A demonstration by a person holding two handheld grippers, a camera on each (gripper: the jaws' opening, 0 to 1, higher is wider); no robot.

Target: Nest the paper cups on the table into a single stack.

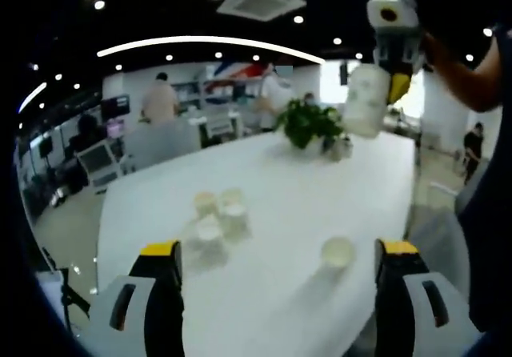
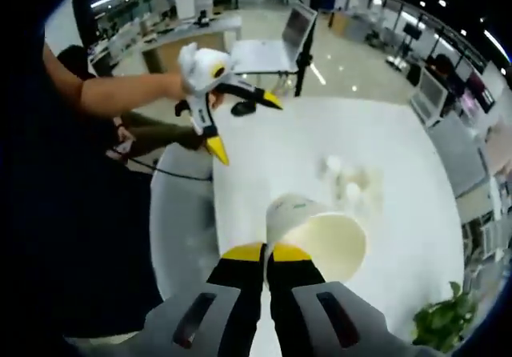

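5 paper cups sit apart from a stack at this moment: a cluster of 4 cups (image 1: 218, 217) stands upright near the middle of the white worktop (image 1: 296, 181), and a single cup (image 1: 338, 252) stands alone, well apart from them and nearer the right jaw of the left hand-held gripper (image 1: 280, 265). A 6th, the held cup (image 2: 316, 237), is pinched at its rim by the right hand-held gripper (image 2: 266, 253), whose yellow-tipped jaws are closed together on the wall with the cup tipped on its side, mouth facing away and to the right.

These cups look very light, thin-walled and easy to crush, so I judge a gentle pinch on the rim, where the rolled edge gives stiffness, to be the safest hold. An empty cup this light will likely tip or skid on the smooth worktop if nudged from the side.

In the left gripper view the held cup hangs high above the far end of the worktop, close to a potted plant (image 1: 308, 123), with the person's arm reaching in from the right. The left hand-held gripper has its jaws spread wide with nothing between them, held low over the near edge of the worktop. In the right gripper view it is raised at arm's length, tips pointing down toward the worktop.
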